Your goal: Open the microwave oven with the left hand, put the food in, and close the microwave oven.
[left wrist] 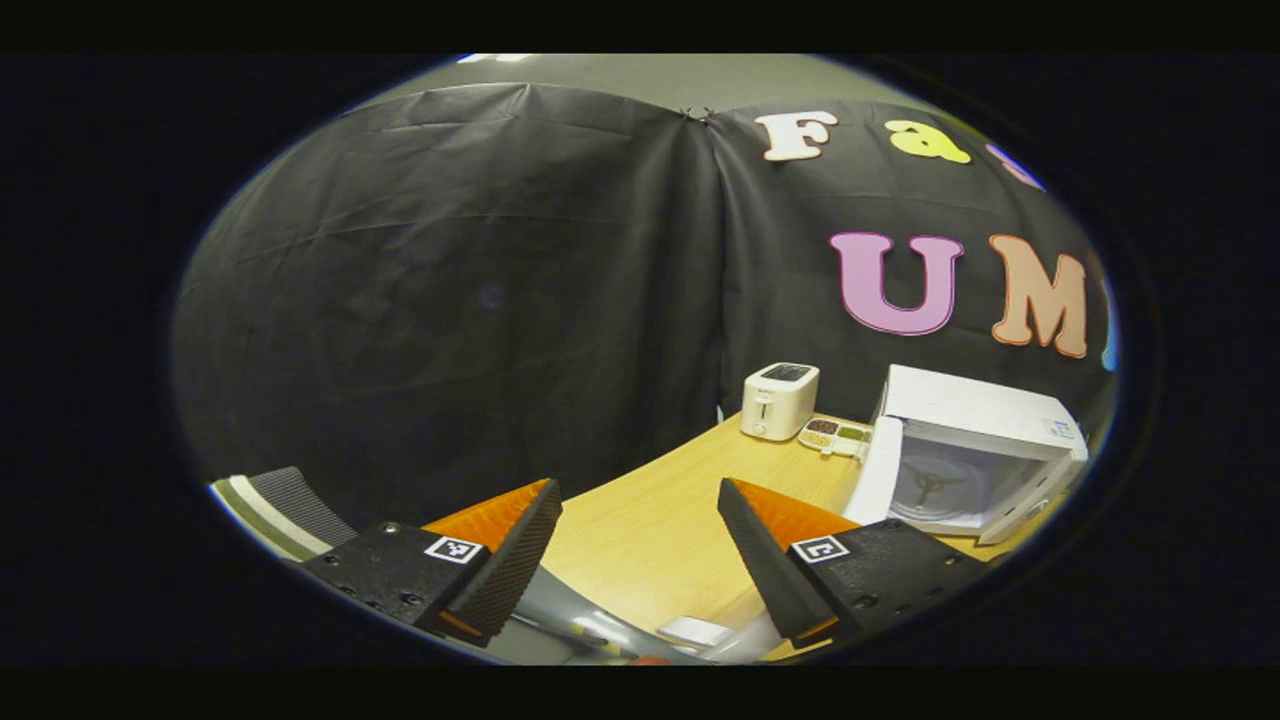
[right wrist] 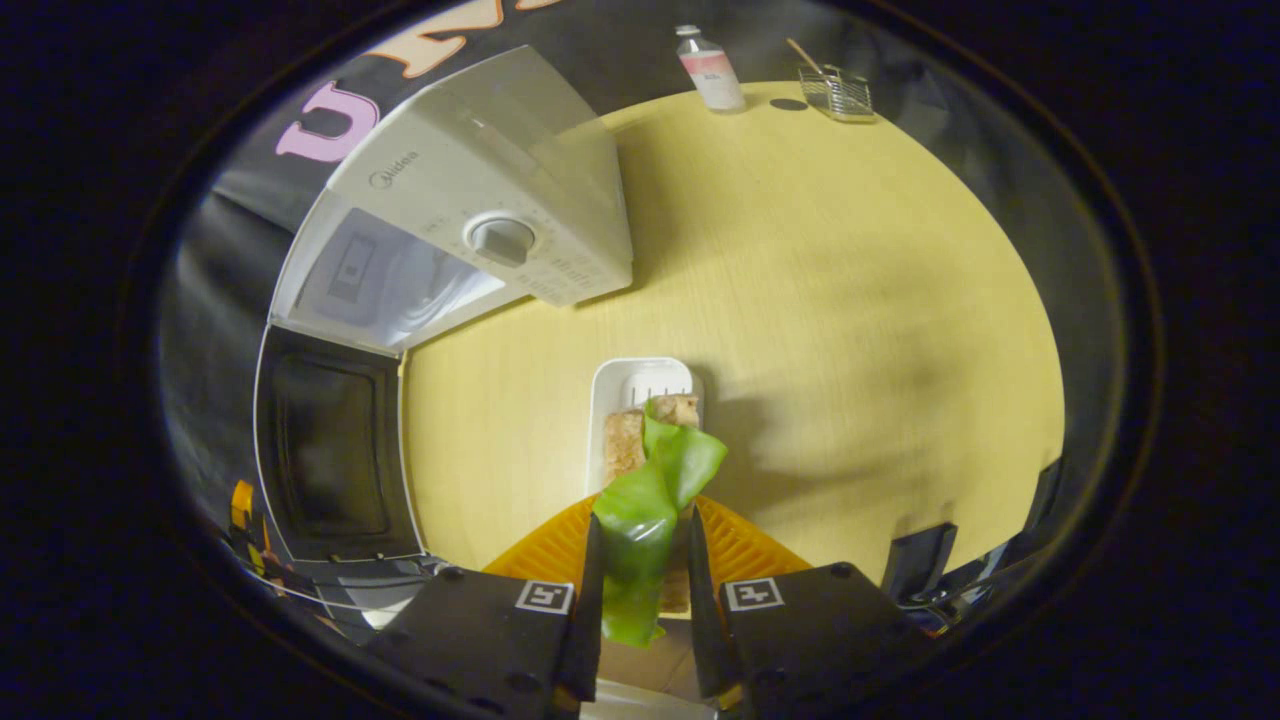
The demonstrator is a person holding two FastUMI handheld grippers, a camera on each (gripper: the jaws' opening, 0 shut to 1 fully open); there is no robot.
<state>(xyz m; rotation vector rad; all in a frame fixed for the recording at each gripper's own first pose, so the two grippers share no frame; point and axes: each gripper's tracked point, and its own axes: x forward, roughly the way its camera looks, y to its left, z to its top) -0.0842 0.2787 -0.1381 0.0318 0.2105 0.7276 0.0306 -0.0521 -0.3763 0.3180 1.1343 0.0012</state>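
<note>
My right gripper (right wrist: pixel 640 560) clamps the sandwich (right wrist: pixel 645 470) over its tray (right wrist: pixel 640 385); left gripper (left wrist: pixel 640 545) gapes wide. Microwave (right wrist: pixel 480 215) at ten o'clock stands open; next I carry the food in

wall: creased black cloth (left wrist: pixel 450 280), seam at corner behind the table | furniture: pale wood table (right wrist: pixel 850 300) | light: dim, soft shadows on the table

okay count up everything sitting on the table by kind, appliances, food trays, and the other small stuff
Appliances: 2, microwave and toaster
Food trays: 2, white tray under the right gripper, divided tray beside the toaster
Bottles: 1
Wire baskets: 1
Total: 6
</note>
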